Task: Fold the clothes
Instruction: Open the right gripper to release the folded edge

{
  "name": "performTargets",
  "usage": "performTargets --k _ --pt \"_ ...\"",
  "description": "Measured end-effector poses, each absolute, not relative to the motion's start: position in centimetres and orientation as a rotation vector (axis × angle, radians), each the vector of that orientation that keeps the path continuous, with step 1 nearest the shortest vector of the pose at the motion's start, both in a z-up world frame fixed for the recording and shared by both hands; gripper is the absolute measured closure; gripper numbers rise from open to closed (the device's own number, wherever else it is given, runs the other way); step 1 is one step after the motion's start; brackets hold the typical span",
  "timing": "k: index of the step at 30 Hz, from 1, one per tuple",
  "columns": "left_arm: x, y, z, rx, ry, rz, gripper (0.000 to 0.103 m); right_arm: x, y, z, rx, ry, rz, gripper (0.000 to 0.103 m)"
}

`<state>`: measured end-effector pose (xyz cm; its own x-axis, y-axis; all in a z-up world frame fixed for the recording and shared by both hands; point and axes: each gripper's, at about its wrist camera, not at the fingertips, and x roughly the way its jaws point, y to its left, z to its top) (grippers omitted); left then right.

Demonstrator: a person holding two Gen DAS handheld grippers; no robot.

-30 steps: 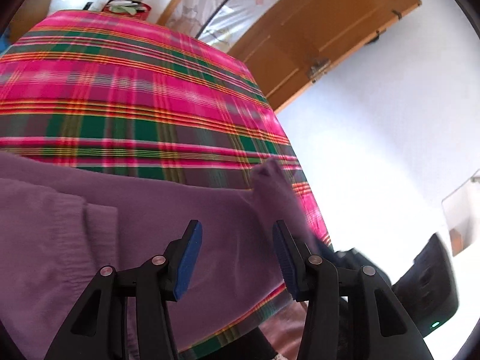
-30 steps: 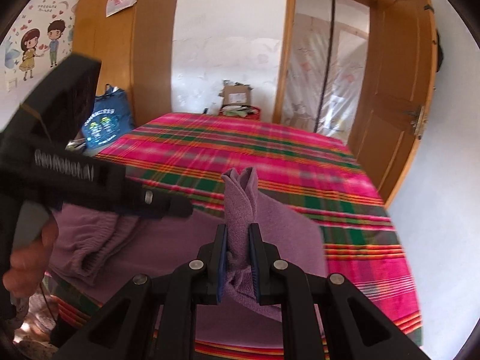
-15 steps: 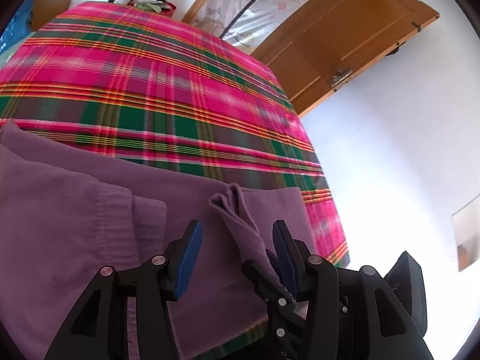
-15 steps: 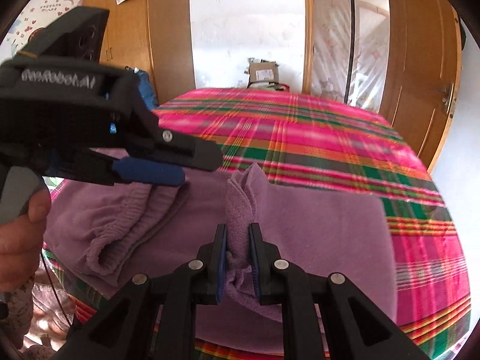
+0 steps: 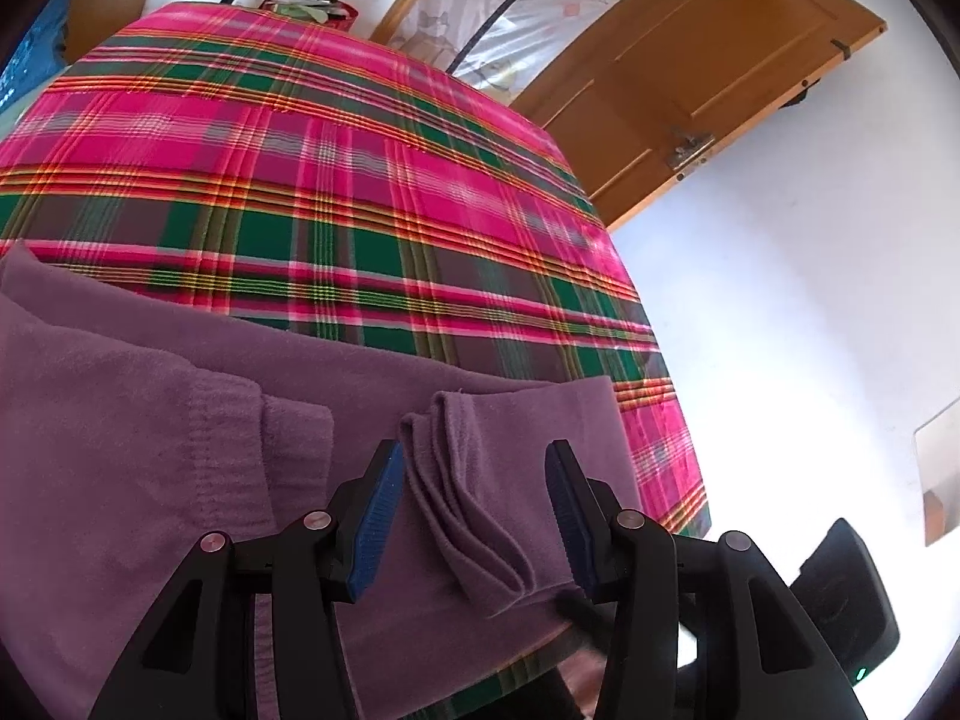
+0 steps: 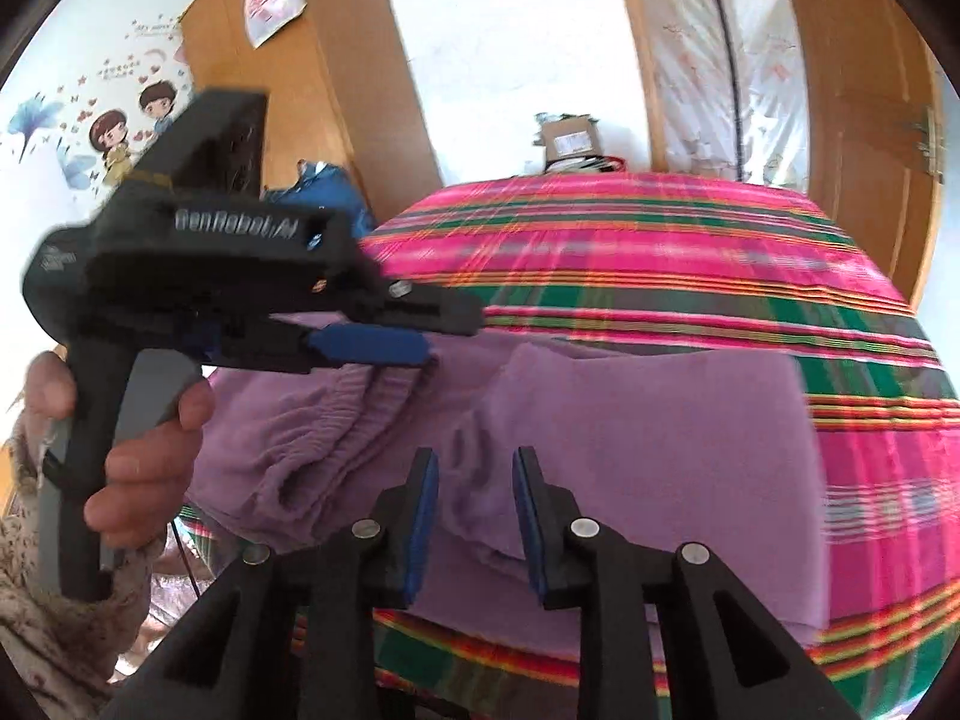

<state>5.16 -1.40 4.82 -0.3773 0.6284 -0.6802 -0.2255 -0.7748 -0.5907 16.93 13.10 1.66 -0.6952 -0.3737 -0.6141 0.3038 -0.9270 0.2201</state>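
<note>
A purple knit garment (image 5: 150, 450) lies spread along the near edge of the bed, its ribbed waistband (image 6: 312, 438) bunched at the left. A folded ridge of its cloth (image 5: 474, 516) lies between the fingers of my left gripper (image 5: 474, 510), which is open and not pressing on it. My right gripper (image 6: 474, 510) hovers low over the same loose ridge (image 6: 480, 480). Its jaws are opening and the pads stand off the cloth. A hand (image 6: 150, 450) holds the left gripper (image 6: 444, 330) over the waistband.
A pink and green plaid bedspread (image 5: 360, 180) covers the bed behind the garment. Its near edge (image 6: 540, 654) runs just under my right gripper. A wooden door (image 5: 690, 72), a cardboard box (image 6: 570, 141) and a blue bag (image 6: 330, 192) stand beyond the bed.
The right gripper's jaws have parted from the upright pinch of purple cloth, and that fold has sunk flat onto the garment. The right gripper dropped lower; the left stayed open over the fold.
</note>
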Motion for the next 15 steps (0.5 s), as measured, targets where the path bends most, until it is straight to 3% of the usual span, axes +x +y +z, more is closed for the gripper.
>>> performTargets --k 15 --pt "6.0 1.9 2.6 -1.436 -0.356 2.144 0.052 17.0 22.4 -1.6 1.142 -0.301 -2.824 0.076"
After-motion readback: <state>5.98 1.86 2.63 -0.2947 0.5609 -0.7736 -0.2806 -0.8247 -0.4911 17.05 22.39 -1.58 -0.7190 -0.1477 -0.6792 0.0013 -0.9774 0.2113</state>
